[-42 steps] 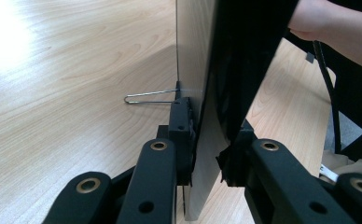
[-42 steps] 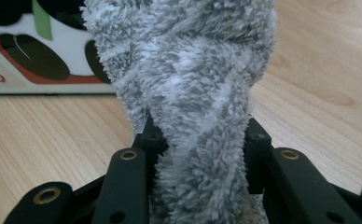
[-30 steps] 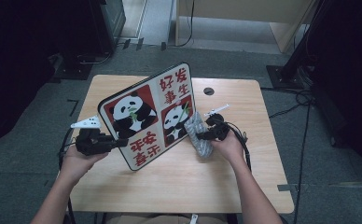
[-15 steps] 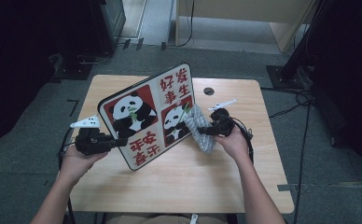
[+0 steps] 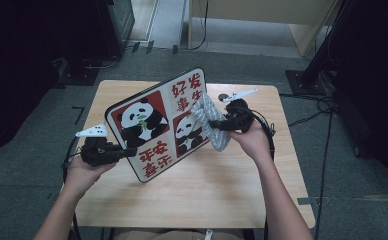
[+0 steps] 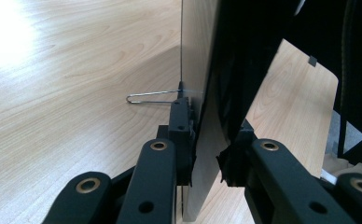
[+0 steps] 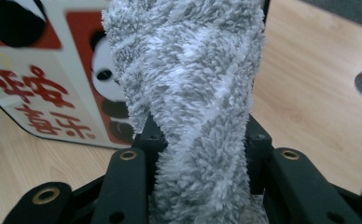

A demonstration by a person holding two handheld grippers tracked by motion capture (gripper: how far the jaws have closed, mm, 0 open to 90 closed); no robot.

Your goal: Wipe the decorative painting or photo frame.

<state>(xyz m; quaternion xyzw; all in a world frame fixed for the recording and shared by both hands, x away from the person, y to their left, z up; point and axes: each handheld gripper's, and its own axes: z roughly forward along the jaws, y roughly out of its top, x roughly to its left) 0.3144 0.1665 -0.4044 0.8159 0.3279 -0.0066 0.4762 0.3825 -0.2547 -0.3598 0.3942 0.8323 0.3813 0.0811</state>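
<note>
Above the surface (image 5: 192, 195), the left gripper (image 5: 127, 151) clamps the tilted board (image 5: 157, 125) while the right gripper (image 5: 218, 125), pinching a cloth (image 5: 213, 125), wipes its face; probably next, another pass across the panels.

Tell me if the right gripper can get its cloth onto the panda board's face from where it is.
Probably yes. The right gripper is shut on the cloth, right beside the board, which the left gripper holds tilted up; nothing lies between cloth and face.

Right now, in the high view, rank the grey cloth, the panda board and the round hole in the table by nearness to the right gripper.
1. grey cloth, clamped in the right gripper
2. panda board, just left
3. round hole, behind on the tabletop
</note>
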